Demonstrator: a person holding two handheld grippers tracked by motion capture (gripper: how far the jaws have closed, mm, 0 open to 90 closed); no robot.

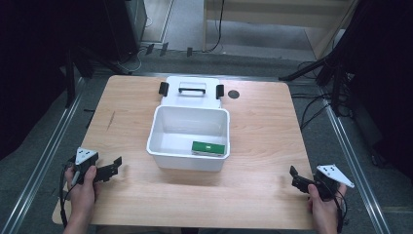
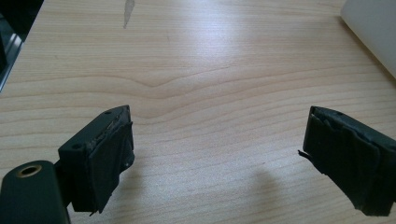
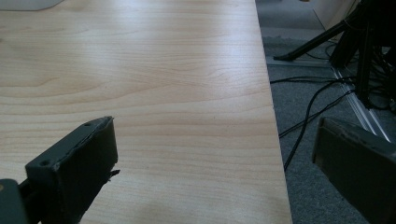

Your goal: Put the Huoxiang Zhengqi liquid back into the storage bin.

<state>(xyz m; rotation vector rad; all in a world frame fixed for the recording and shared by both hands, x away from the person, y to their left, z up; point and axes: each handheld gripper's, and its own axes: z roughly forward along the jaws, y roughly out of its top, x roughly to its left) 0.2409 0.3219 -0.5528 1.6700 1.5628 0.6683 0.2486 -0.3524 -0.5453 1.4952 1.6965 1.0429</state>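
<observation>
The left gripper (image 2: 215,163) has its jaws spread wide with nothing between them, only bare wood grain showing in the gap. It hovers low over the table (image 1: 263,126) near the front left corner, held in the person's left hand (image 1: 82,187). In the left gripper view, a white corner of the box (image 2: 373,32) shows at the upper right, well apart from the jaws.

The right gripper (image 3: 215,158) is also wide open and empty. Its one jaw sits above the wood and the other hangs past the table's right edge, over grey floor and black cables (image 3: 317,98). The right hand (image 1: 324,204) holds it near the front right corner.

Between the two grippers, farther back on the table, stands the open white box (image 1: 189,139). A green packet (image 1: 208,147) lies inside against its near wall, toward the right. The lid (image 1: 192,91), with a handle and two black latches, lies flat behind the box, touching it.
</observation>
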